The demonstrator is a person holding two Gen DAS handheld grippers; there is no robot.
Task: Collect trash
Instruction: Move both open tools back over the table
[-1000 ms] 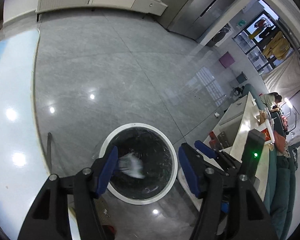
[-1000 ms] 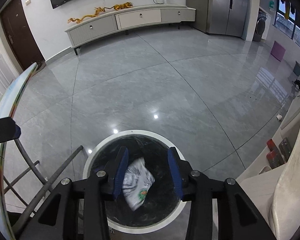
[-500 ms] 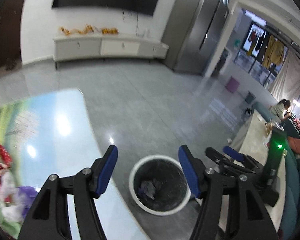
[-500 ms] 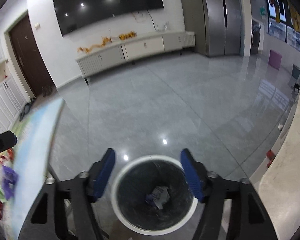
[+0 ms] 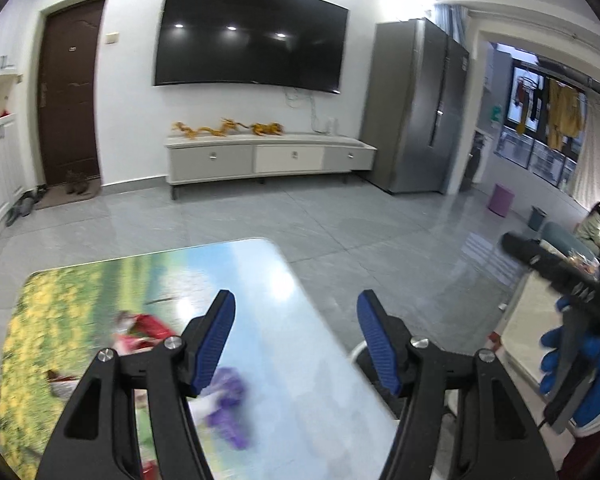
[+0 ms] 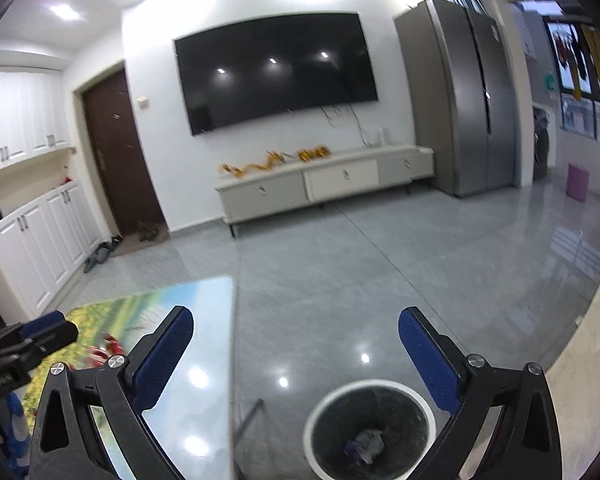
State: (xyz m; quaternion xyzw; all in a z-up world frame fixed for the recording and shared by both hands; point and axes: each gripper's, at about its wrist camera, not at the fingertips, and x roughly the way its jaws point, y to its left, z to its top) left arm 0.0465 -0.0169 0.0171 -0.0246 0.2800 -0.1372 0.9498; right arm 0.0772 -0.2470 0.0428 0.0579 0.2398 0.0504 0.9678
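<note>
The white-rimmed black trash bin [image 6: 420,398] stands on the floor below my right gripper [image 6: 296,314], with crumpled trash [image 6: 366,442] lying inside. The right jaws are opening wide and nothing is between them. My left gripper [image 5: 296,298] hovers open and empty over the picture-printed table [image 5: 292,364]. On that table lie a blurred purple wrapper [image 5: 226,408] and a red wrapper [image 5: 140,330]. In the left wrist view a blue-gloved hand [image 5: 588,364] holds the right gripper at the far right. Part of the bin rim [image 5: 354,354] shows past the table edge.
The table's edge [image 6: 233,360] runs beside the bin, with a thin metal leg [image 6: 252,412] under it. A pale counter [image 6: 596,360] borders the right. Grey tiled floor [image 6: 380,272] stretches to a TV cabinet [image 6: 324,184], a door and a tall fridge [image 6: 464,104].
Both grippers rose and tilted up from over the bin. The white wrapper left the right jaws and lies in the bin. The right jaws spread wider.
</note>
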